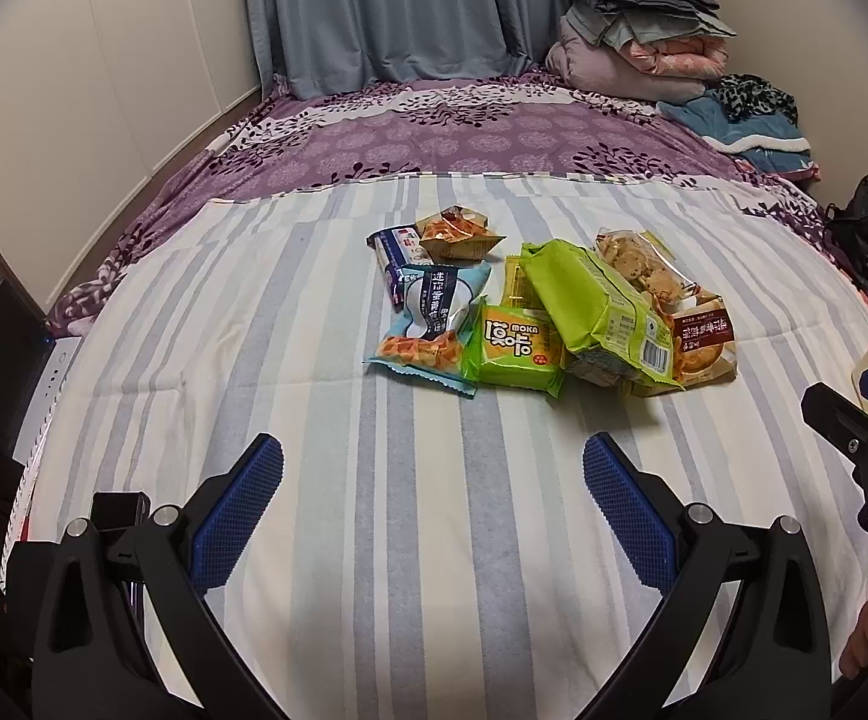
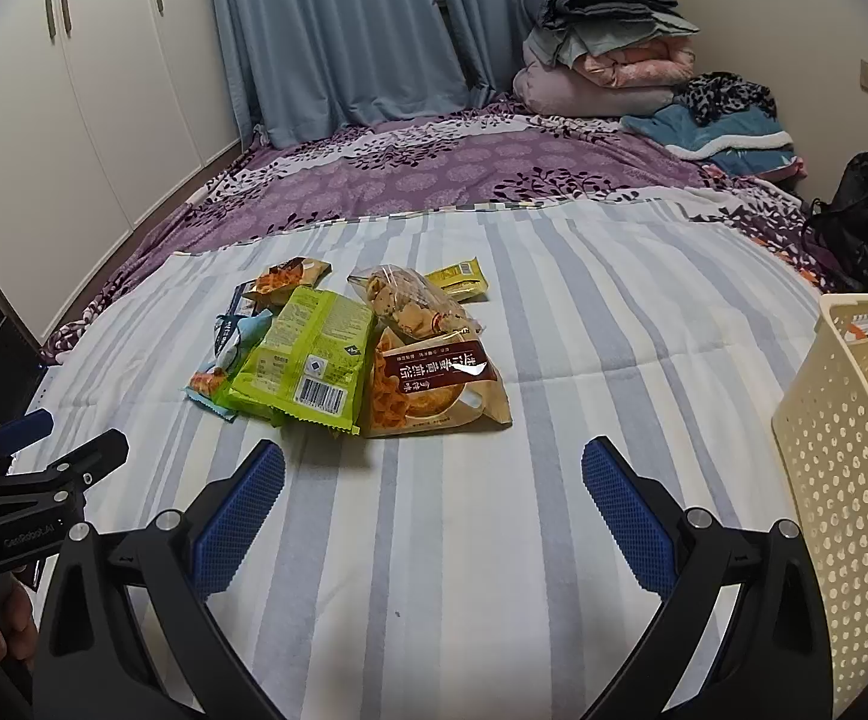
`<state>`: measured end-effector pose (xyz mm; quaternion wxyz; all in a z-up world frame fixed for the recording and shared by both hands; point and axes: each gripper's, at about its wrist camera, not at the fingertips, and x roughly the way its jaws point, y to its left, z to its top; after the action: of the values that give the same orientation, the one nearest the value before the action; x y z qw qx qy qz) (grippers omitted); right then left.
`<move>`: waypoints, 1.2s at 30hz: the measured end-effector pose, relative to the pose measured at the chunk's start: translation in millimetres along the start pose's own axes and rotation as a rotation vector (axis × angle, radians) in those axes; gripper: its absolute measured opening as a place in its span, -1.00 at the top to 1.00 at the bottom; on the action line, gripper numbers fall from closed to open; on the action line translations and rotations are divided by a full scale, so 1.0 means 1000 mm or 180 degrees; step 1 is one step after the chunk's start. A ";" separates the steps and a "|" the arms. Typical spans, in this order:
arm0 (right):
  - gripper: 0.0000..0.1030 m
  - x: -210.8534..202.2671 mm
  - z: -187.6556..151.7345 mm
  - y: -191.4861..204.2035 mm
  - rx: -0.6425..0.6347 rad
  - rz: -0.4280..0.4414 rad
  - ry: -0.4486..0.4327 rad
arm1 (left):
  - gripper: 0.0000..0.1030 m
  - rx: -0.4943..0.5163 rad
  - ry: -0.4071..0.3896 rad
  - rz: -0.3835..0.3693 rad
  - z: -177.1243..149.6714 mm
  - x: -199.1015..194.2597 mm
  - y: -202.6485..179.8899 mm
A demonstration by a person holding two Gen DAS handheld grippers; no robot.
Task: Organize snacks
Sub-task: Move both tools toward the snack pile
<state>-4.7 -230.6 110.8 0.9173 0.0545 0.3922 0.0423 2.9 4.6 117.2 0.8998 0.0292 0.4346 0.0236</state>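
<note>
Spread fingers [image 1: 625, 510] (both grippers), snacks [image 1: 553, 312] beyond

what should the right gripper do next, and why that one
Probably ease the right gripper forward to the brown pastry bag. Its jaws stand wide open and empty, that bag is the nearest of the pile, lying at its front edge, and the cream basket waits just to the right. The left gripper is open too, farther from the basket.
</note>
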 end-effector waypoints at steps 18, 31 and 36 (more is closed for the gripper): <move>-0.91 0.019 0.006 0.022 -0.0113 0.0049 0.0080 | -0.96 -0.0052 0.0064 0.0051 0.008 0.024 0.013; -0.91 0.085 0.036 0.054 -0.0118 0.0368 0.0329 | -0.96 -0.0161 0.0208 0.0072 0.033 0.070 0.033; -0.91 0.115 0.045 0.061 -0.0101 0.0412 0.0467 | -0.96 -0.0207 0.0254 0.0045 0.041 0.084 0.037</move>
<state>105.1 -159.7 67.7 0.8822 0.0619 0.4533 0.1117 86.1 45.8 79.7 0.8821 0.0021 0.4689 0.0452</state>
